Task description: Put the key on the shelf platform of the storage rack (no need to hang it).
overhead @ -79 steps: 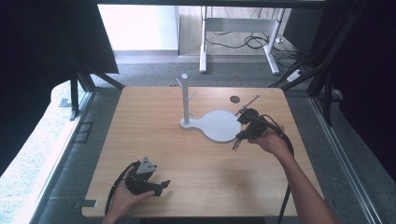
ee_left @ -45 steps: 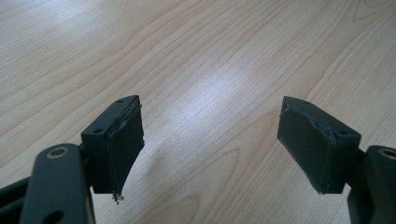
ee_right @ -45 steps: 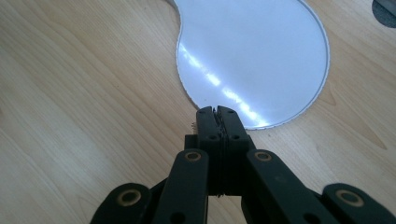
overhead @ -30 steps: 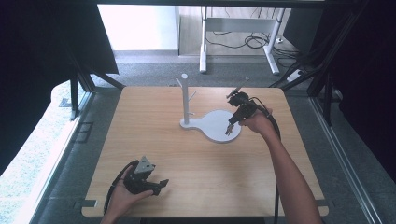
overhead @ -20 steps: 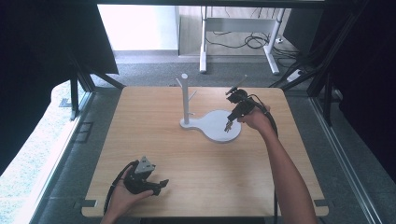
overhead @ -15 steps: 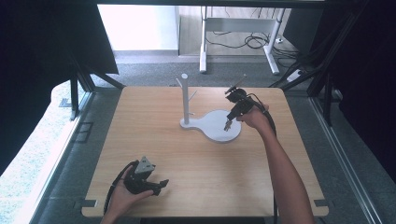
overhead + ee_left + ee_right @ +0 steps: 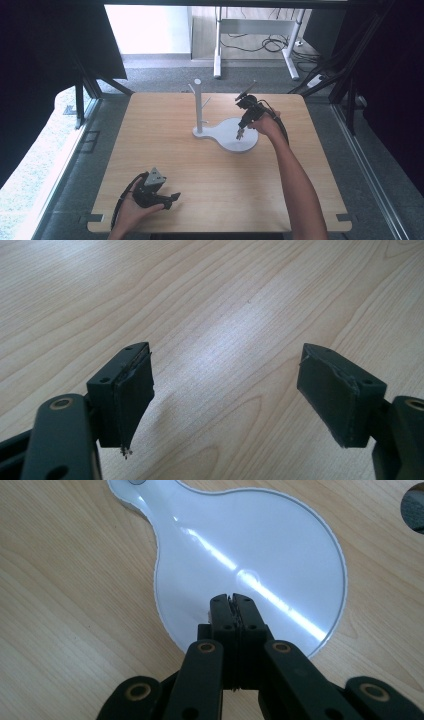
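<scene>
White, glossy stand base (image 7: 250, 545) is lying flat mid-bench (image 7: 165, 150), probably stiff and slippery; its post (image 7: 198, 105) is offering better purchase. Right hand-held gripper (image 7: 233, 599) is hovering closed, empty; left hand-held gripper (image 7: 225, 390) is gaping.

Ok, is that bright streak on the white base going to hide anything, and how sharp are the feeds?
Right gripper view: a glare streak crosses the round white base diagonally, washing out a thin band just beyond the shut right gripper; the rim stays clear. Left gripper view: soft sheen on the table, wood grain sharp. High view: even daylight on the table, dark surroundings on both sides.
</scene>
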Demonstrator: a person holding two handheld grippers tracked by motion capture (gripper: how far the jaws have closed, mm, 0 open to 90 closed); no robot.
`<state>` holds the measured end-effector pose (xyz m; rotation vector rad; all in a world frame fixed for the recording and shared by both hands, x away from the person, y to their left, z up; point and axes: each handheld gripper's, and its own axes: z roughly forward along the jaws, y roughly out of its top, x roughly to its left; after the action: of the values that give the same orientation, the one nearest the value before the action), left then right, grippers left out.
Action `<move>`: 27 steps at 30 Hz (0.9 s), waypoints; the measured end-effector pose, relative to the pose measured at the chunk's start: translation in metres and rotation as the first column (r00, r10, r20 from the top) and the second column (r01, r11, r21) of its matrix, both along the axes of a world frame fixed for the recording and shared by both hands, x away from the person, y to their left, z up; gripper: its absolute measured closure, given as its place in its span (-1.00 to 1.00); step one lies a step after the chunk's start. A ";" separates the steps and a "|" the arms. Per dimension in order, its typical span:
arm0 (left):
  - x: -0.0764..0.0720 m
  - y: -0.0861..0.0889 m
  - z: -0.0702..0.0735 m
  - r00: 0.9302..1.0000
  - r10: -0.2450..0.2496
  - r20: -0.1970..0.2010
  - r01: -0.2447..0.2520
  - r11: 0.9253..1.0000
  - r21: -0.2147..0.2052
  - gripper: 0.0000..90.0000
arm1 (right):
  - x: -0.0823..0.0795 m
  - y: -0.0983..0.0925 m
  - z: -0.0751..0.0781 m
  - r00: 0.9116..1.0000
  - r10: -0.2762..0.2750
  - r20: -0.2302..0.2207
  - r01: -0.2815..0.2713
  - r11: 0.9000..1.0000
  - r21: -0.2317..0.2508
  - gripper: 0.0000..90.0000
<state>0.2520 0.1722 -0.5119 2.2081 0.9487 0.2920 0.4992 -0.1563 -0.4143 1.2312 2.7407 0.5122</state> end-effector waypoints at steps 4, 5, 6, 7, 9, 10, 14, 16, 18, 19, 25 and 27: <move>0.000 0.000 0.000 1.000 -0.002 0.000 0.002 1.000 0.003 -0.49 | 0.004 0.003 -0.002 1.000 -0.006 0.002 0.006 1.000 0.004 1.00; 0.000 0.000 0.000 1.000 -0.003 0.000 0.003 1.000 0.002 -0.49 | 0.005 0.003 -0.003 1.000 -0.005 0.002 0.005 1.000 0.007 1.00; 0.000 0.000 0.000 1.000 -0.003 -0.001 0.003 1.000 0.002 -0.49 | 0.005 0.004 -0.004 1.000 -0.005 0.003 0.005 1.000 0.007 1.00; 0.000 0.000 0.000 1.000 -0.001 -0.002 0.001 1.000 0.002 -0.49 | 0.006 0.004 -0.005 1.000 -0.002 0.003 0.002 1.000 0.008 1.00; 0.000 -0.001 -0.001 1.000 -0.003 -0.001 0.003 1.000 0.005 -0.49 | 0.007 0.004 -0.007 1.000 -0.008 0.003 0.008 1.000 0.010 1.00; 0.000 -0.001 -0.001 1.000 -0.006 -0.002 0.006 1.000 0.007 -0.49 | 0.008 0.004 -0.008 1.000 -0.008 0.005 0.008 1.000 0.011 1.00; 0.000 -0.002 -0.001 1.000 -0.010 -0.003 0.010 1.000 0.009 -0.49 | 0.012 0.002 -0.013 1.000 -0.021 0.002 0.021 1.000 0.018 1.00; 0.000 -0.002 -0.001 1.000 -0.010 -0.004 0.010 1.000 0.008 -0.49 | 0.013 0.002 -0.016 1.000 -0.026 -0.001 0.026 0.999 0.021 1.00; 0.000 -0.002 -0.002 1.000 -0.010 -0.004 0.010 1.000 0.009 -0.50 | 0.015 0.002 -0.020 1.000 -0.029 -0.006 0.029 0.999 0.023 1.00; 0.000 -0.002 -0.002 1.000 -0.011 -0.005 0.011 1.000 0.009 -0.50 | 0.015 0.003 -0.022 0.999 -0.031 -0.012 0.031 0.999 0.024 1.00; 0.000 -0.003 -0.002 1.000 -0.013 -0.006 0.013 1.000 0.011 -0.50 | 0.019 0.004 -0.031 0.999 -0.035 -0.018 0.036 0.999 0.027 0.99; 0.000 -0.003 -0.002 1.000 -0.012 -0.007 0.012 1.000 0.012 -0.50 | 0.020 0.005 -0.035 0.999 -0.041 -0.018 0.041 0.999 0.025 0.99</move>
<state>0.2523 0.1695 -0.5140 2.2259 0.9390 0.2856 0.5188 -0.1517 -0.4489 1.3008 2.7252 0.5359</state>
